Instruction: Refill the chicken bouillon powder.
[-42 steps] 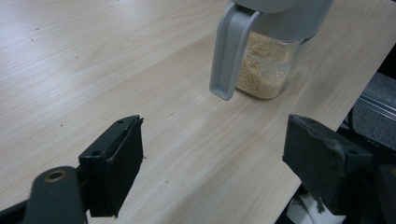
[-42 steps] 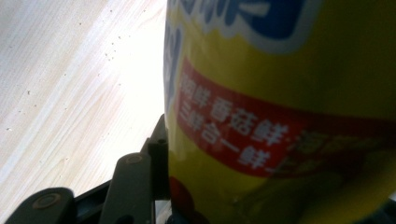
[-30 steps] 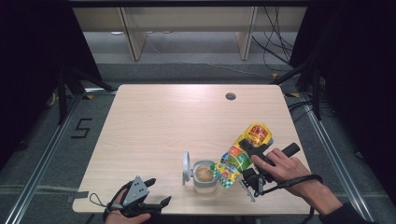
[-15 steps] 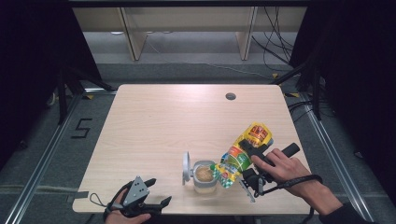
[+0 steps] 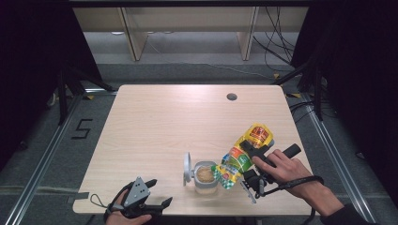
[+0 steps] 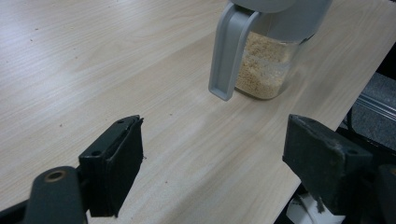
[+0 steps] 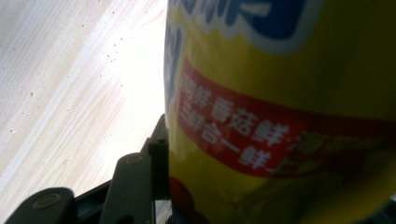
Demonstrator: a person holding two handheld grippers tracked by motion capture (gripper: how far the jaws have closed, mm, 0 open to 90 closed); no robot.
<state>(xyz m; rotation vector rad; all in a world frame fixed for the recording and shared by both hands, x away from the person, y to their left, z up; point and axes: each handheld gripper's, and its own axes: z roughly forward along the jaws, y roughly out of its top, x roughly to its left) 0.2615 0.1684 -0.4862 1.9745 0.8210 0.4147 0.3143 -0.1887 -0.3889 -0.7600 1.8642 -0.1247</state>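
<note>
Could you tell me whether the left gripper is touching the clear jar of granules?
Apart. In the left gripper view the left gripper stands open, with bare table between its jaws and the jar farther off.

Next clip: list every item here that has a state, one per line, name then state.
Yellow pouch: gripped, tilted with its lower end at the jar's mouth.
Clear jar: upright on the table, lid flipped open, partly filled with beige granules.
Jar lid: swung up on the jar's left side.
Right claw: shut on the pouch.
Left claw: open, nothing between its jaws.
</note>
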